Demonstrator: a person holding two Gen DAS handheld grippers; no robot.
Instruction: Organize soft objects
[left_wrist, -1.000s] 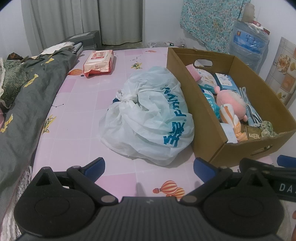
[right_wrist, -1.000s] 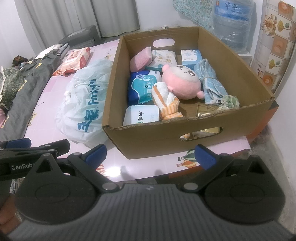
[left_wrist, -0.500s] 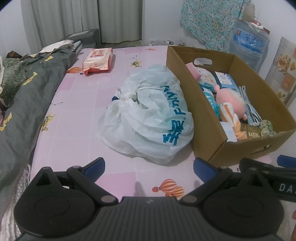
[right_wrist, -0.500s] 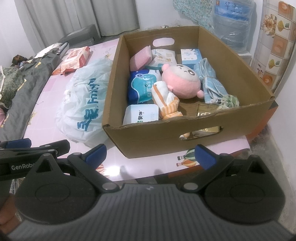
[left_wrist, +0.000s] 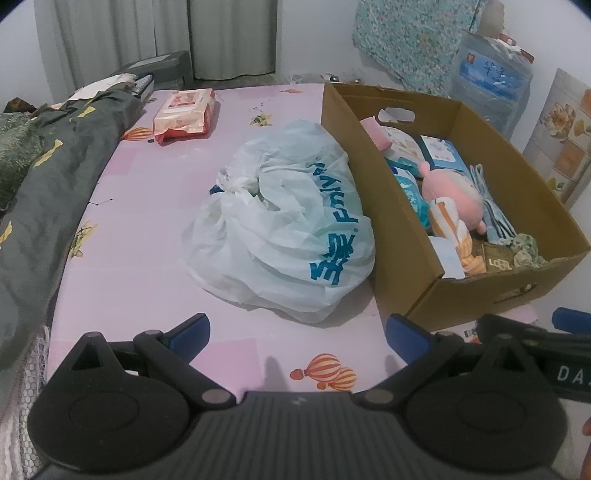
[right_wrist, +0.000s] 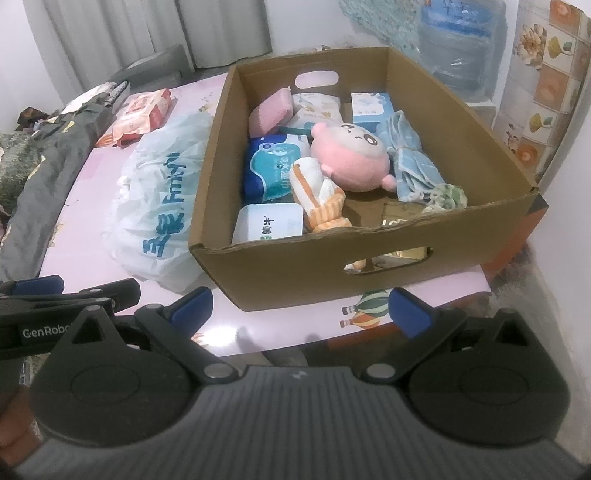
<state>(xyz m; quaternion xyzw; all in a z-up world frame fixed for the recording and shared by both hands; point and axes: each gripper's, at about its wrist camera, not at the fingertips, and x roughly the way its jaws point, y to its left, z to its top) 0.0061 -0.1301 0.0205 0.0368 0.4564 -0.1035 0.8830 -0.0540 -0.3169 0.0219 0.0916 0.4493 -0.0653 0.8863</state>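
Observation:
A cardboard box (right_wrist: 369, 258) stands at the right of the pink bed sheet (left_wrist: 147, 240); it also shows in the left wrist view (left_wrist: 406, 229). It holds a pink plush doll (right_wrist: 351, 158), an orange striped cloth (right_wrist: 321, 199), tissue packs (right_wrist: 273, 170), a pink sponge (right_wrist: 269, 114) and a blue cloth (right_wrist: 410, 158). A tied white plastic bag (left_wrist: 288, 229) lies left of the box. A pink wipes pack (left_wrist: 184, 114) lies far back. My left gripper (left_wrist: 297, 332) is open and empty before the bag. My right gripper (right_wrist: 301, 308) is open and empty before the box.
A dark grey quilt (left_wrist: 44, 192) lies along the left side. A water jug (left_wrist: 491, 85) and a floral cloth (left_wrist: 410, 40) stand behind the box. A tiled wall (right_wrist: 543, 85) is close on the right. The bed's front edge (right_wrist: 406, 325) is near.
Both grippers have drifted slightly; the views are nearly the same. Nothing was taken hold of or let go.

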